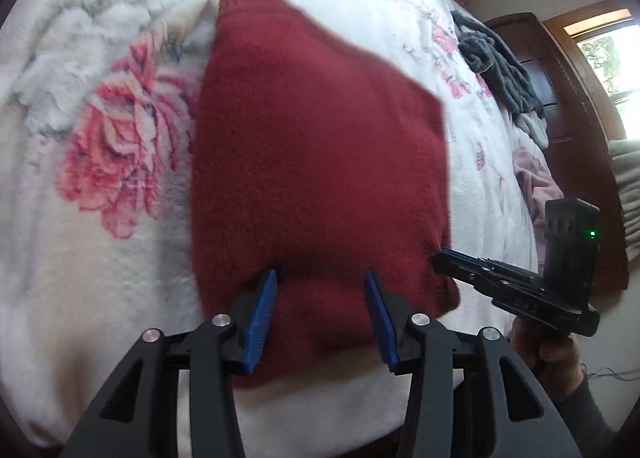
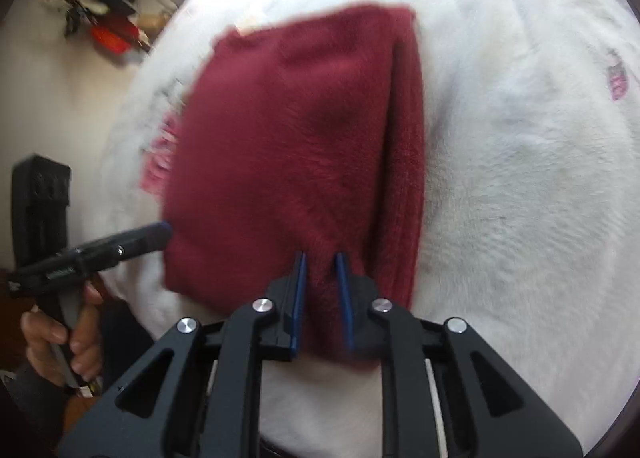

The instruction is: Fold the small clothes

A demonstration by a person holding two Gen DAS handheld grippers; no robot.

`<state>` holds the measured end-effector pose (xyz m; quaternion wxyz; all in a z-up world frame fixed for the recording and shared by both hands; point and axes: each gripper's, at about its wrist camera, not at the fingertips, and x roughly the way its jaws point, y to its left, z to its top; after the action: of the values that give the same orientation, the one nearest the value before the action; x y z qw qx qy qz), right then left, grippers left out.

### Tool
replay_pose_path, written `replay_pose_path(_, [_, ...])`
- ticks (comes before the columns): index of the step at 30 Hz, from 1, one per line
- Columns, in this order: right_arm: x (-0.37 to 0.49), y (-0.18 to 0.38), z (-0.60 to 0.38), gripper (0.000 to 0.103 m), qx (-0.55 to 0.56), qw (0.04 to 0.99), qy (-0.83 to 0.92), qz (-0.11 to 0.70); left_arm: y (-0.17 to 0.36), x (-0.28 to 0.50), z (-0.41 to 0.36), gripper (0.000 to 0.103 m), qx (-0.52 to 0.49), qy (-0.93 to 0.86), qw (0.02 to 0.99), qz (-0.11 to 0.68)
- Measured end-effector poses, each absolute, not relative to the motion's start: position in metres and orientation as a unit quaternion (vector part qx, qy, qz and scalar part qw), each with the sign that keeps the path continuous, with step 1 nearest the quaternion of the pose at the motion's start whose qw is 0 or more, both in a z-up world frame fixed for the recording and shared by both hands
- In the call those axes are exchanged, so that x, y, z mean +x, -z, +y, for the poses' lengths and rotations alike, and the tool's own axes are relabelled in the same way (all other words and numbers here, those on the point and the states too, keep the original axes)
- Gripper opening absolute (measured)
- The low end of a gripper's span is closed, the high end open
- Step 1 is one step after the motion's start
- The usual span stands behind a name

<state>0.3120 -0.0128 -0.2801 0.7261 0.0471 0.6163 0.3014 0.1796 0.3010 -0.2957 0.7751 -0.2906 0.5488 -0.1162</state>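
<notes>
A dark red knit sweater [image 1: 316,145] lies folded on a white floral blanket [image 1: 100,258]. My left gripper [image 1: 322,318] is at the sweater's near edge. Its blue pads [image 1: 262,322] stand fairly wide apart and press on a thick bulge of red fabric between them. My right gripper [image 2: 321,298] grips the near edge further right, pads close together on a pinched ridge of the sweater [image 2: 288,137]. Each gripper shows side-on in the other's view: the right gripper [image 1: 444,258] at the sweater's right edge, the left gripper [image 2: 164,232] at its left edge.
A heap of grey clothes [image 1: 500,65] and a pale pink garment [image 1: 536,177] lie at the blanket's far right, by a dark wooden headboard [image 1: 560,77]. A hand [image 2: 68,342] holds the left gripper's handle. Dark and red clutter [image 2: 104,21] sits on the floor beyond the bed.
</notes>
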Motion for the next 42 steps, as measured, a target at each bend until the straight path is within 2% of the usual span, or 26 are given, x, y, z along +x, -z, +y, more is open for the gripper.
replay_pose_path(3, [0.304,0.271,-0.024,0.017,0.058,0.730,-0.297,0.613,0.300,0.164,0.291,0.048,-0.252,0.099,0.779,0.566])
replay_pose_path(6, [0.303,0.308,-0.016,0.015,0.035,0.707,-0.271,0.653,0.337,0.166,0.288,0.048,-0.255,0.075,0.759,0.595])
replay_pose_path(8, [0.301,0.310,-0.012,0.014,0.027,0.714,-0.258,0.651,0.330,0.160,0.290,0.049,-0.263,0.069,0.761,0.588])
replay_pose_path(9, [0.298,0.299,-0.011,0.018,0.036,0.720,-0.258,0.643,0.320,0.154,0.293,0.051,-0.270,0.069,0.766,0.580])
replay_pose_path(11, [0.287,0.273,-0.014,0.021,0.042,0.735,-0.268,0.621,0.293,0.131,0.296,0.059,-0.267,0.064,0.785,0.555])
replay_pose_path(12, [0.278,0.254,-0.016,0.035,0.031,0.748,-0.268,0.606,0.281,0.121,0.295,0.061,-0.258,0.057,0.795,0.546])
replay_pose_path(13, [0.268,0.237,-0.019,0.055,0.018,0.761,-0.265,0.592,0.262,0.106,0.294,0.068,-0.238,0.043,0.808,0.537])
replay_pose_path(14, [0.257,0.220,-0.021,0.064,0.003,0.774,-0.257,0.579,0.245,0.093,0.288,0.075,-0.211,0.023,0.820,0.531])
replay_pose_path(16, [0.225,0.176,-0.028,0.092,-0.047,0.811,-0.231,0.535,0.205,0.058,0.280,0.081,-0.146,-0.013,0.845,0.515])
replay_pose_path(18, [0.185,0.132,-0.029,0.100,-0.091,0.849,-0.202,0.480,0.169,0.032,0.265,0.091,-0.100,-0.037,0.864,0.492])
replay_pose_path(20, [0.151,0.096,-0.041,0.100,-0.114,0.878,-0.166,0.434,0.146,0.026,0.242,0.094,-0.081,-0.065,0.875,0.472])
replay_pose_path(24, [0.108,0.061,-0.046,0.100,-0.139,0.901,-0.112,0.395,0.106,-0.006,0.232,0.094,-0.094,-0.096,0.892,0.431])
replay_pose_path(27, [0.094,0.036,-0.047,0.100,-0.126,0.892,-0.145,0.409,0.075,-0.018,0.234,0.094,-0.127,-0.063,0.891,0.431])
replay_pose_path(34, [0.079,-0.024,-0.034,0.100,-0.059,0.861,-0.211,0.459,0.016,-0.042,0.239,0.094,-0.128,-0.056,0.893,0.428])
replay_pose_path(42, [0.063,-0.047,-0.022,0.100,-0.083,0.878,-0.169,0.440,0.002,-0.048,0.230,0.094,-0.110,-0.064,0.888,0.441])
